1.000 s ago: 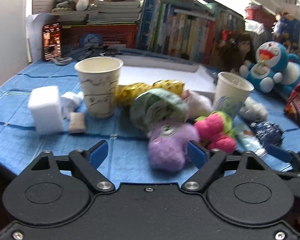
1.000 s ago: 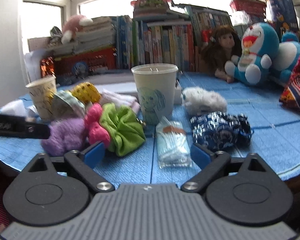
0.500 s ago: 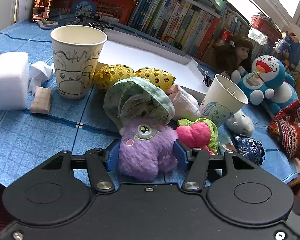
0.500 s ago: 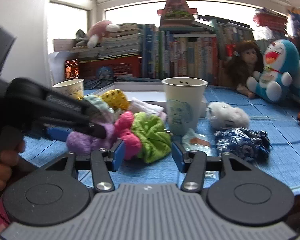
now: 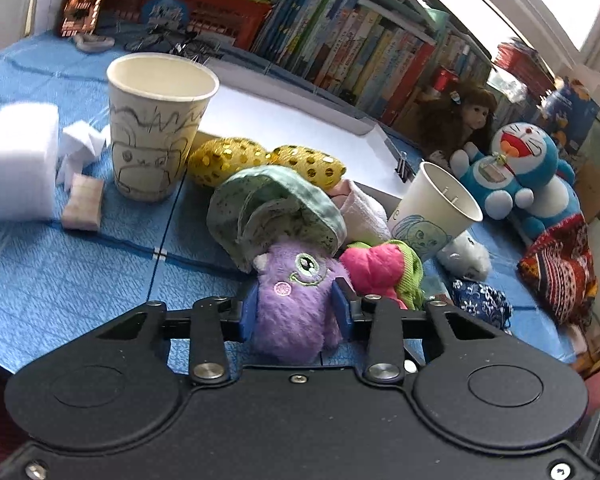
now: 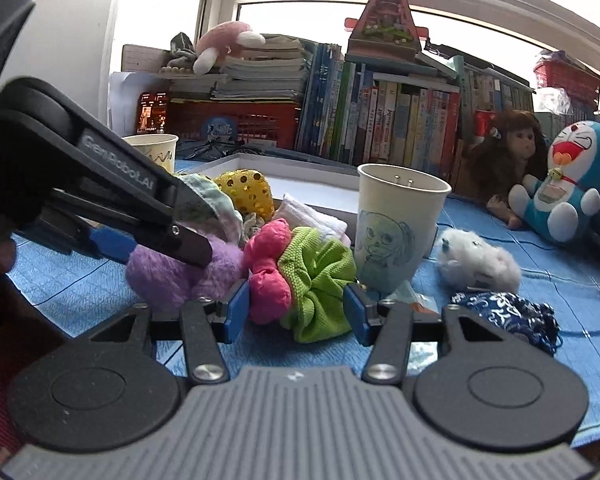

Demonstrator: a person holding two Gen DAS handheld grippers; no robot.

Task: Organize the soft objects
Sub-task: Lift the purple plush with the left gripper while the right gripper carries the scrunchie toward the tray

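My left gripper (image 5: 296,308) is shut on a purple plush toy (image 5: 296,300), which also shows in the right wrist view (image 6: 176,272) under the left gripper's black arm (image 6: 100,196). A green patterned cloth (image 5: 272,204) lies over the toy's top. My right gripper (image 6: 294,310) has its jaws partly closed around a pink and green scrunchie (image 6: 300,276) on the blue tablecloth (image 5: 60,272); whether the pads touch it I cannot tell. Two paper cups stand nearby: a left cup (image 5: 156,124) and a right cup (image 6: 396,228).
Yellow sequin pieces (image 5: 260,160), a white towel roll (image 5: 364,212), a white fluffy toy (image 6: 480,260), a blue floral pouch (image 6: 508,316), white foam blocks (image 5: 20,160), a white tray (image 5: 292,120), a Doraemon plush (image 6: 572,188), a doll (image 6: 504,156) and books (image 6: 380,116) crowd the table.
My left gripper moved in and closed on the purple plush toy. My right gripper shifted left from the tissue pack and narrowed around the pink and green scrunchie.
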